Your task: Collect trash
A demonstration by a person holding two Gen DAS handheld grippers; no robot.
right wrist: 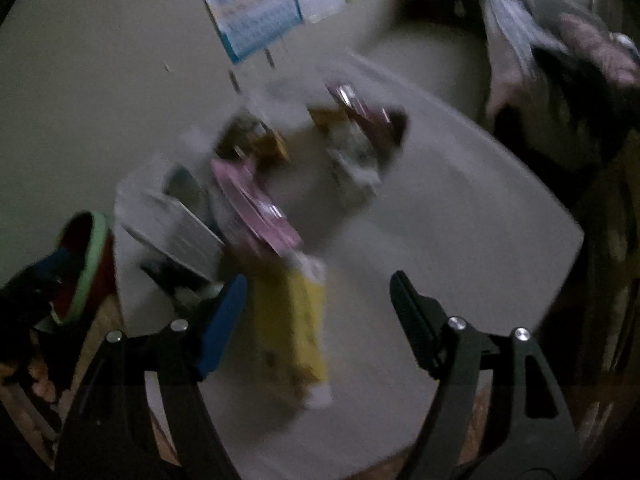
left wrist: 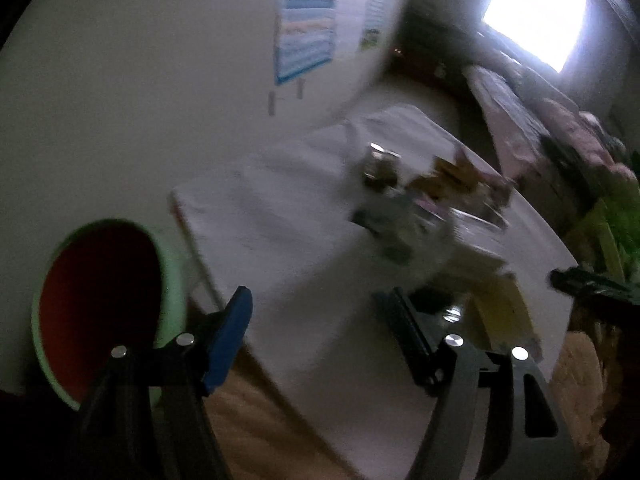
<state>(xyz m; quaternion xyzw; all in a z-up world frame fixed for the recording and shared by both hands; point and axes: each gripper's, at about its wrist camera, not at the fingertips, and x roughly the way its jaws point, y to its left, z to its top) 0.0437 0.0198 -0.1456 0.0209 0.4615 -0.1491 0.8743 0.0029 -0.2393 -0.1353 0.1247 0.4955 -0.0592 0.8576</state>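
On the white desk point(right wrist: 460, 208) lies a blurred heap of trash point(right wrist: 280, 168): a yellow packet point(right wrist: 292, 320) nearest the camera, a pink wrapper point(right wrist: 256, 208) behind it, a grey booklet point(right wrist: 176, 232) to its left and brown and dark wrappers further back. Both views are smeared, so finer detail cannot be told.

The right tool point(right wrist: 318, 288) hangs above the desk with its fingers spread wide and nothing between the pads; the yellow packet lies below the gap, nearer the blue finger.

The left tool point(left wrist: 320, 300) is likewise spread and empty, over the desk's near end. To its left stands a bin point(left wrist: 172, 280) with a green rim and a red inside, beside the desk's corner. From this view the trash point(left wrist: 420, 208) sits further along the desk. A poster point(left wrist: 306, 36) hangs on the wall behind.
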